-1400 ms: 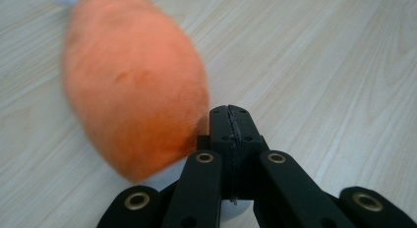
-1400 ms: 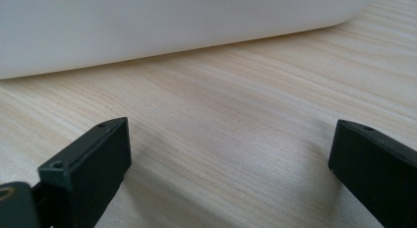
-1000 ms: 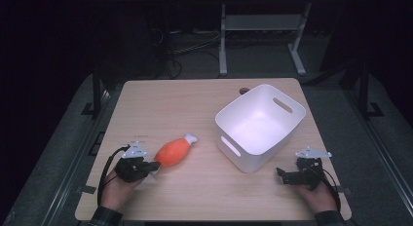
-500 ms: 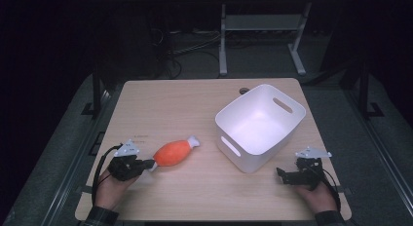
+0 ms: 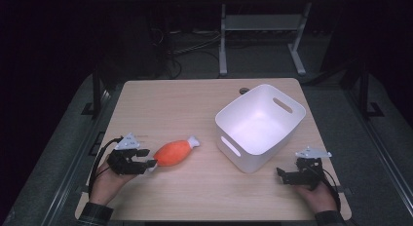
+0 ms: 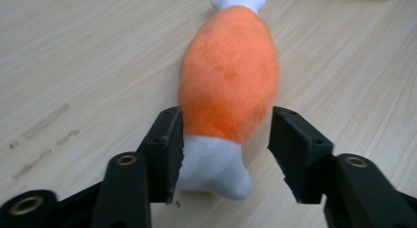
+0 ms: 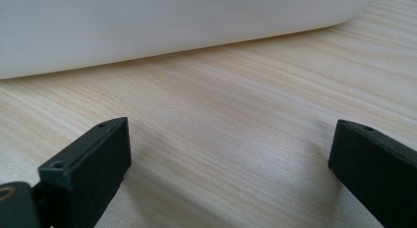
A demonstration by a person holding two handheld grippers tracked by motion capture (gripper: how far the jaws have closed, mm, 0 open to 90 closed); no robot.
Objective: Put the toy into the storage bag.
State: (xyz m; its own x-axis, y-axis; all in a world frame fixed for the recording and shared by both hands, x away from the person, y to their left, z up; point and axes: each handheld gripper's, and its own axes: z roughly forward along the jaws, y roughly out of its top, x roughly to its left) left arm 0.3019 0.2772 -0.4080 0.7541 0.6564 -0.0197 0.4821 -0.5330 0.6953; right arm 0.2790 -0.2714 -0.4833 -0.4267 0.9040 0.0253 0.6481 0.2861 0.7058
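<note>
The left gripper has just been opening its jaws, which now stand spread on either side of the orange plush toy — its white near end lies between them, one pad close against it, the other clear. The toy lies flat on the wooden surface, left of the white tub. The right gripper rests near the tub's front corner — jaws wide apart, nothing between them.

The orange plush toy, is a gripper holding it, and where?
Not gripped yet. The left gripper has just been opening its jaws, and they now stand around the white near end of the orange plush toy. The right gripper is open, holding nothing.
</note>
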